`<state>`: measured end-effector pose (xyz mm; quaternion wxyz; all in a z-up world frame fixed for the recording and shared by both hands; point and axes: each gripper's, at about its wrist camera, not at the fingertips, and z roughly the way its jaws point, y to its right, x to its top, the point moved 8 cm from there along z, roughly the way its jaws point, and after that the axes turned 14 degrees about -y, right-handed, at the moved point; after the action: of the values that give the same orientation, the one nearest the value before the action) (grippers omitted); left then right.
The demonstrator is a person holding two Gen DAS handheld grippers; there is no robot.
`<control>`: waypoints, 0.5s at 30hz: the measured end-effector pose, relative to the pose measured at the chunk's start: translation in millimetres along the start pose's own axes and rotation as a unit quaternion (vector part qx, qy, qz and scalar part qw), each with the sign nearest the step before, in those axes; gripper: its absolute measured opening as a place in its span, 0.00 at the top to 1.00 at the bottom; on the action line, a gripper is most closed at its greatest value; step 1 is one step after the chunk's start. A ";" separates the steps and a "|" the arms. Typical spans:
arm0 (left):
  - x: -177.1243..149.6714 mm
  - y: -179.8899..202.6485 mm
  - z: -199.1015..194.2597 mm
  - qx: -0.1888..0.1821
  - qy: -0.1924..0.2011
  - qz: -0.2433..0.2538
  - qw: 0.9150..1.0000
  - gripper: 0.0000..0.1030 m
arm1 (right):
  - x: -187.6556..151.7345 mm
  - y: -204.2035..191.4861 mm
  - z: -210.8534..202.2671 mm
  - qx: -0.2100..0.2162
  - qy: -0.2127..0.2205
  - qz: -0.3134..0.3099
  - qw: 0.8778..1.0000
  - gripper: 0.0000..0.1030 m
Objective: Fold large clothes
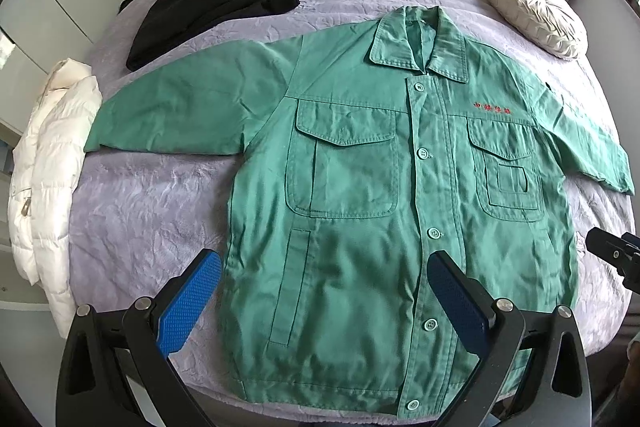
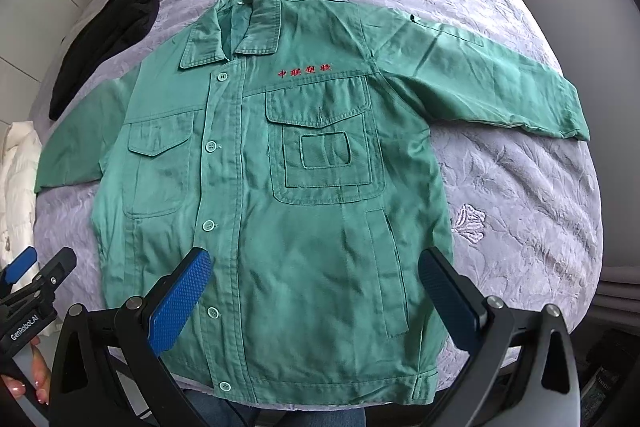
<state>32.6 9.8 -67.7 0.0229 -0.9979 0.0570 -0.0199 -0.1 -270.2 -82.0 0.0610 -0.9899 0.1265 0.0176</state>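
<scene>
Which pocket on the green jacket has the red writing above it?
The chest pocket with the small extra patch pocket stitched on its front. The red writing sits just above its flap. The other chest pocket is plain, with nothing above it.

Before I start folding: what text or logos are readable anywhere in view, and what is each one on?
"GenRobot.AI": white lettering on the black body of the left gripper, right wrist view.
"中联塑胶"?: four red embroidered characters on the green jacket, above its chest pocket; strokes too blurred to be sure.
No other text visible.
</scene>
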 end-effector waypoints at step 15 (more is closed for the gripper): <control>-0.9 -0.4 2.2 0.002 -0.005 0.000 1.000 0.00 | -4.0 0.0 2.7 0.000 -0.007 -0.001 1.000 0.00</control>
<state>31.8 10.3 -69.8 0.0251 -0.9980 0.0568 -0.0151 -4.0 -268.9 -84.5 0.0617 -0.9899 0.1255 0.0241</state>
